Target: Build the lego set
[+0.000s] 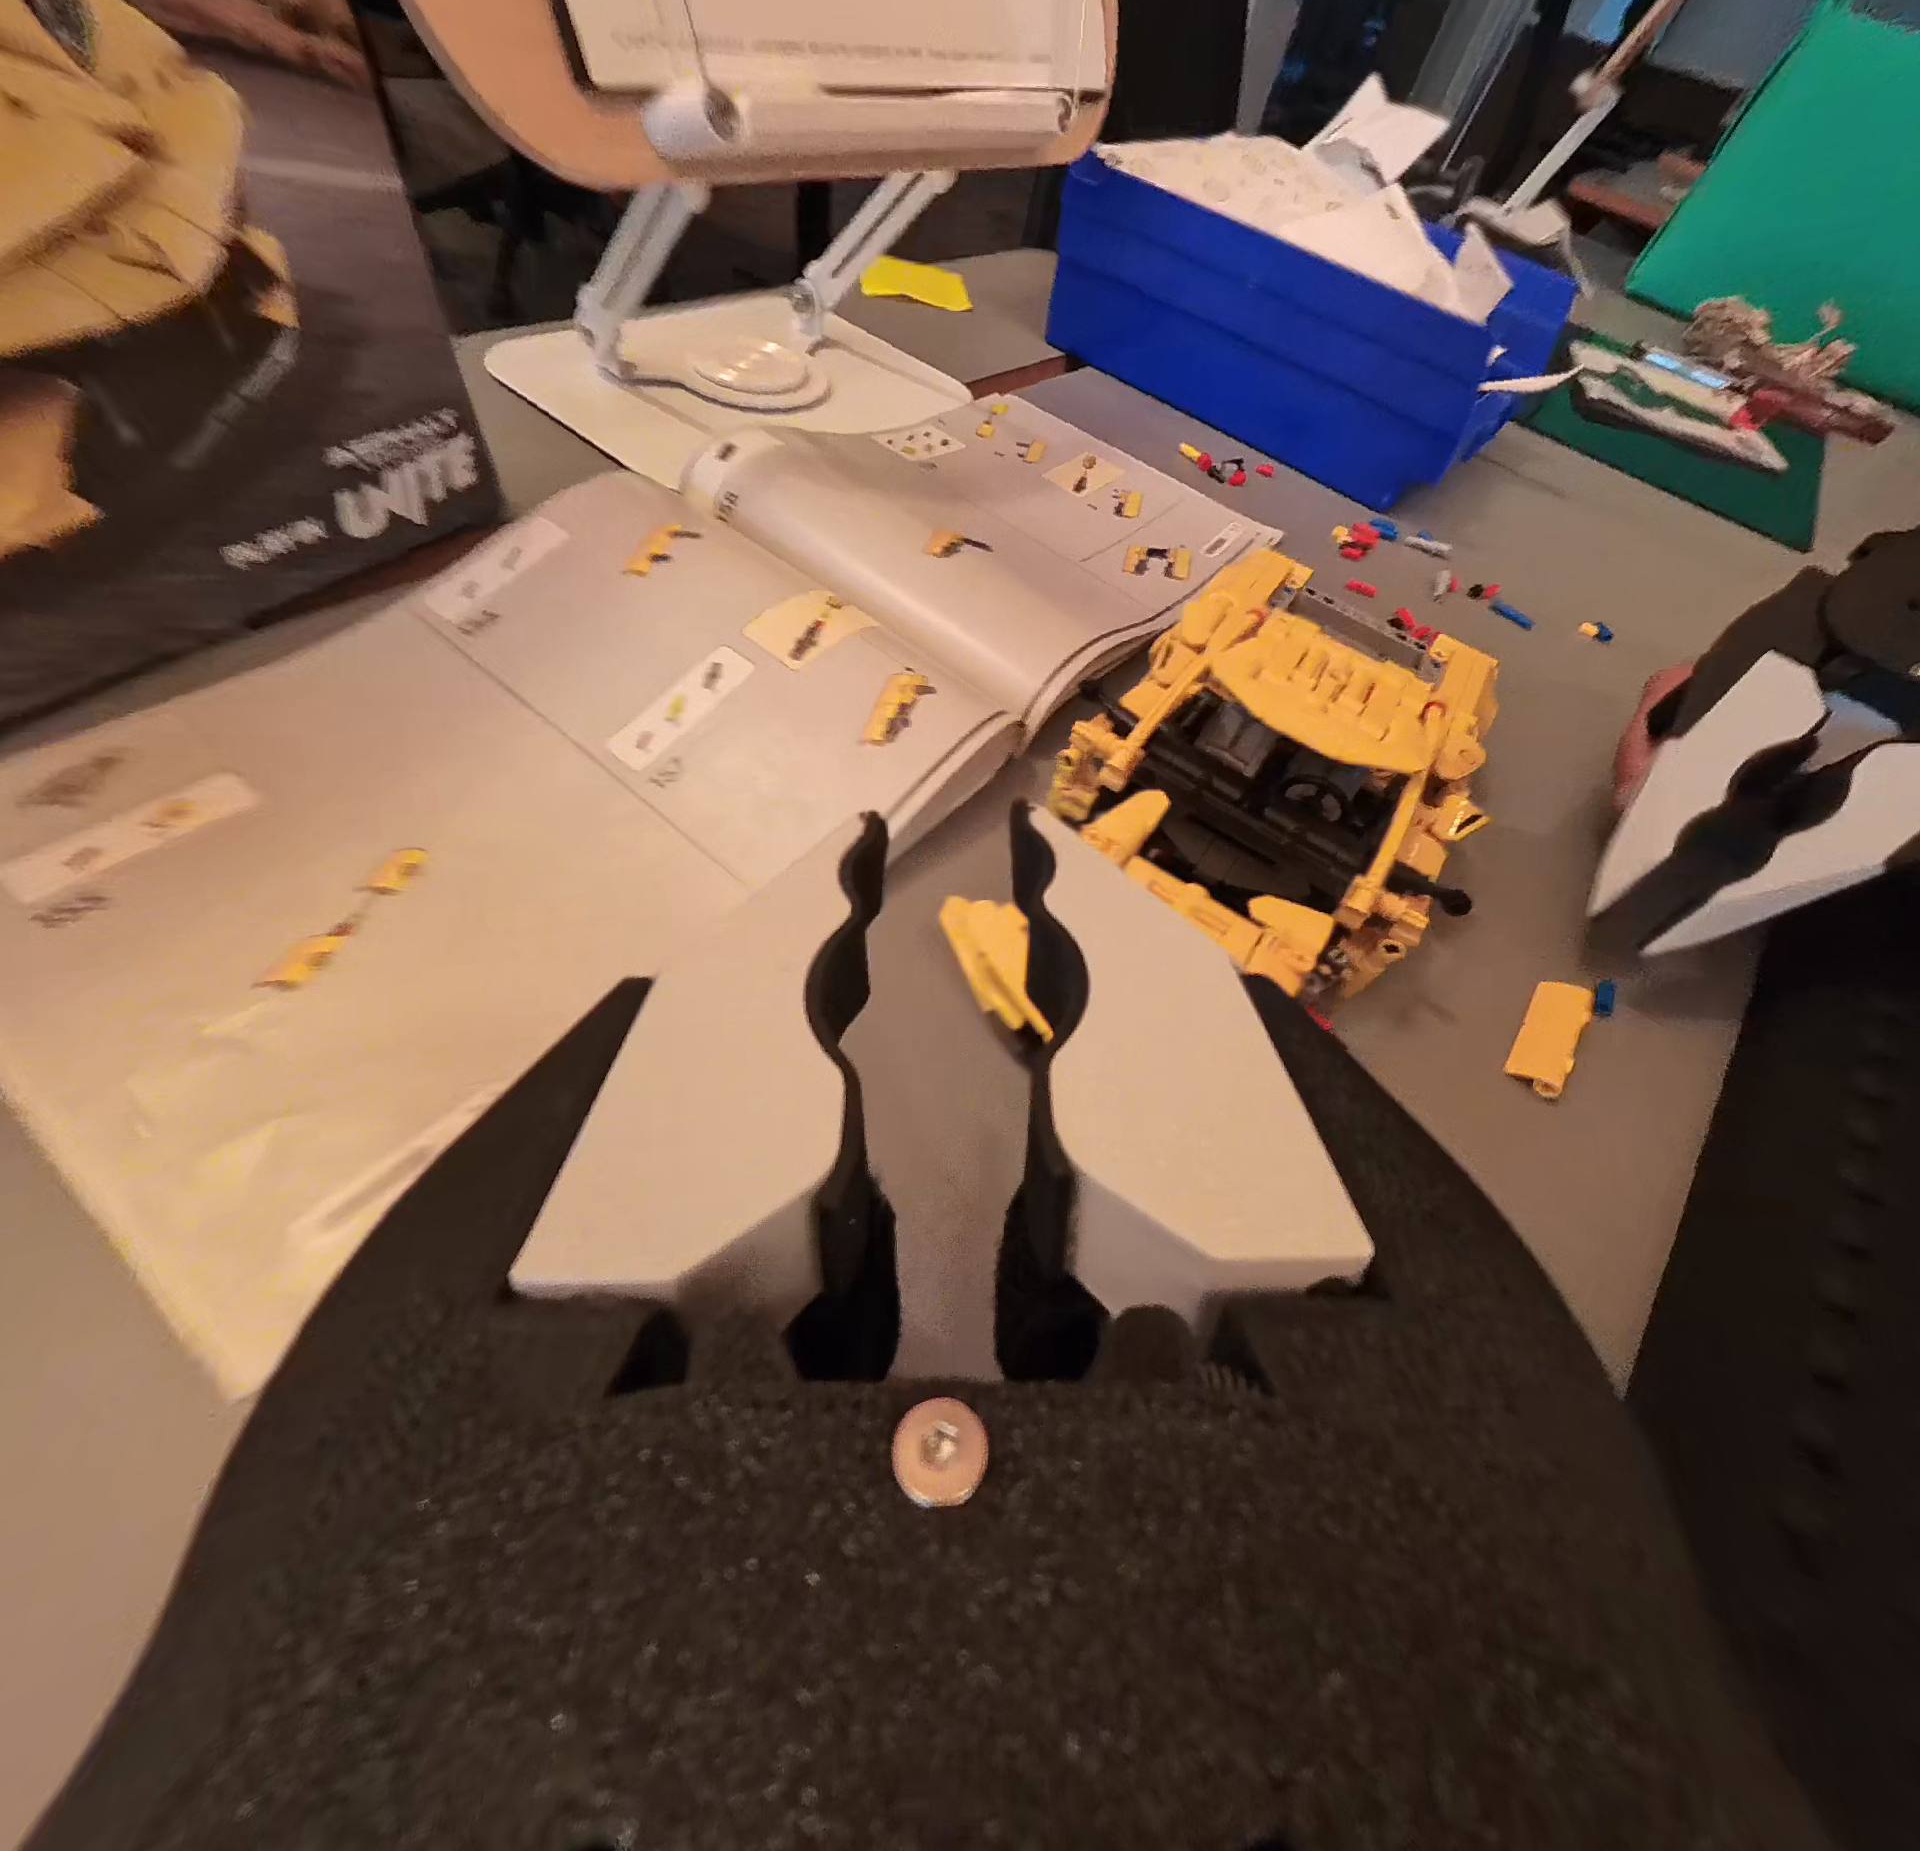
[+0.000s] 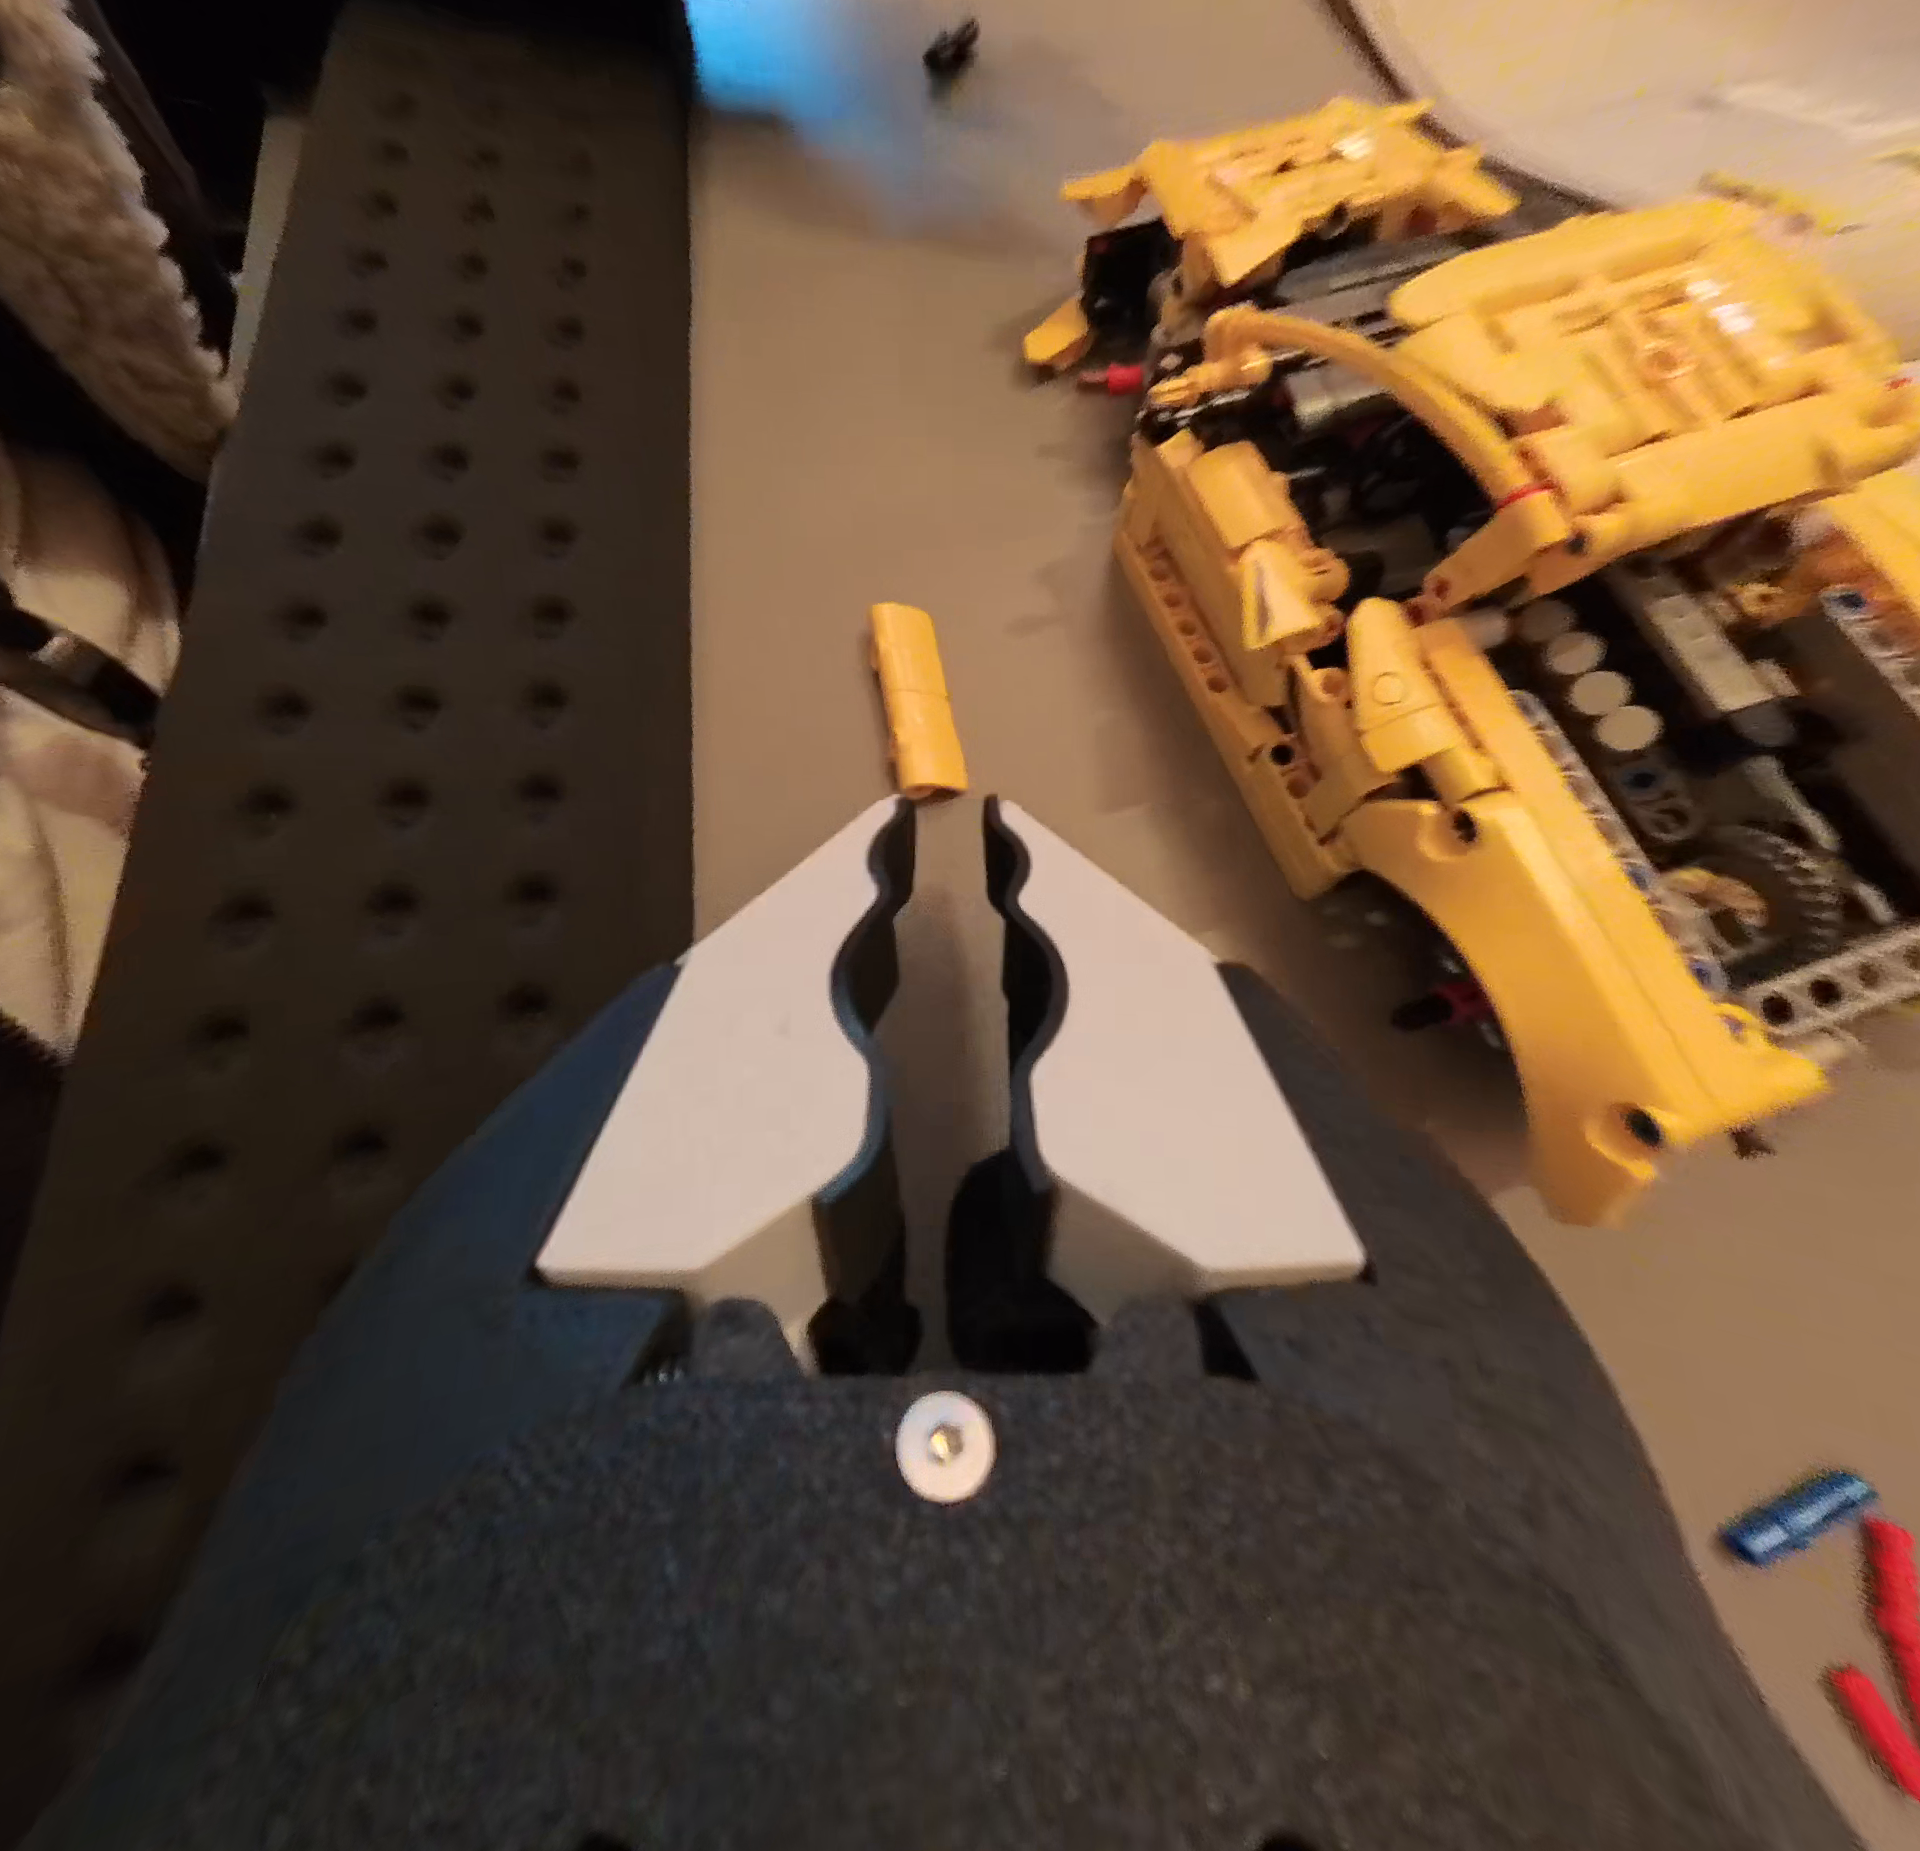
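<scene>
The half-built yellow lego car stands on the grey table, right of the open instruction booklet. My left gripper is open and empty. It hovers just left of the car, over a small yellow piece that lies on the table and is partly hidden by the right finger. My right gripper has its jaws a little apart, with nothing between them. Its tips are just short of a yellow panel piece lying on the table left of the car. The right gripper also shows in the left wrist view.
The set's box stands at the left, with a book stand and a blue bin behind the booklet. Small red, blue and black pieces lie scattered behind the car. A black perforated board lies left of the right gripper. A blue pin and red pieces lie at its right. The blue pin sits 15 centimetres or so from the ends of my right fingers.
</scene>
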Action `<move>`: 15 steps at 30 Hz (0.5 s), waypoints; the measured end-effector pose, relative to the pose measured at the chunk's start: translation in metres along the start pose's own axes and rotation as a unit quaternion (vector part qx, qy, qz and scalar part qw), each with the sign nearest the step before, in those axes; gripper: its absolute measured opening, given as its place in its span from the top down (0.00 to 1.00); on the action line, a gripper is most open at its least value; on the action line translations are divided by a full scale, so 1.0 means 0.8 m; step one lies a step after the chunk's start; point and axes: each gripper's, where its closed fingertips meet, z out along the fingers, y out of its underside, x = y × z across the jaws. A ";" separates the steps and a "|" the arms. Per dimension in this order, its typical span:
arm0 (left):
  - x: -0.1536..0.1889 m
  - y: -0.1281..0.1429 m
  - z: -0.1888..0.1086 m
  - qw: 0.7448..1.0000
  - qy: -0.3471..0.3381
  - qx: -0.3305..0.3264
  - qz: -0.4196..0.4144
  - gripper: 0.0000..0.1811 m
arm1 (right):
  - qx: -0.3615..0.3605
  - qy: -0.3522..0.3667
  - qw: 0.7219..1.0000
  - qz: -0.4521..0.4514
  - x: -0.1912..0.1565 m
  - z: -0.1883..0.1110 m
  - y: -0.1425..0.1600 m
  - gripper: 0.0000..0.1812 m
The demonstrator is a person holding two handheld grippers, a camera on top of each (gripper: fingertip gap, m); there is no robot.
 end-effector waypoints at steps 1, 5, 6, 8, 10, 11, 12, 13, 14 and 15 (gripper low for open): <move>-0.009 -0.007 -0.013 1.000 -0.011 -0.004 0.006 0.87 | 0.006 0.011 1.000 0.002 0.005 -0.003 -0.001 0.93; -0.030 -0.004 -0.089 0.995 0.020 -0.067 -0.078 0.80 | -0.013 0.032 0.999 0.011 0.016 -0.003 0.011 0.94; -0.034 0.006 -0.112 0.991 0.025 -0.097 -0.093 0.78 | -0.019 0.032 0.999 0.011 0.016 -0.002 0.013 0.94; -0.052 0.022 -0.159 0.983 -0.014 -0.133 -0.127 0.73 | -0.020 0.030 0.999 0.006 0.013 -0.001 0.012 0.94; -0.056 0.036 -0.204 0.982 -0.042 -0.141 -0.118 0.73 | -0.019 0.035 0.999 0.000 0.014 -0.002 0.012 0.94; -0.058 0.044 -0.225 0.982 -0.061 -0.143 -0.107 0.73 | -0.019 0.037 0.999 0.000 0.014 -0.002 0.012 0.94; -0.060 0.053 -0.246 0.981 -0.083 -0.148 -0.097 0.73 | -0.020 0.037 0.999 0.002 0.015 -0.002 0.013 0.94; -0.062 0.063 -0.265 0.979 -0.102 -0.153 -0.090 0.73 | -0.022 0.036 0.999 0.004 0.015 -0.002 0.014 0.94; -0.062 0.074 -0.282 0.976 -0.121 -0.157 -0.088 0.73 | -0.023 0.034 0.999 0.006 0.014 -0.002 0.015 0.94; -0.062 0.084 -0.298 0.973 -0.139 -0.158 -0.092 0.74 | -0.024 0.034 0.999 0.007 0.014 -0.001 0.015 0.94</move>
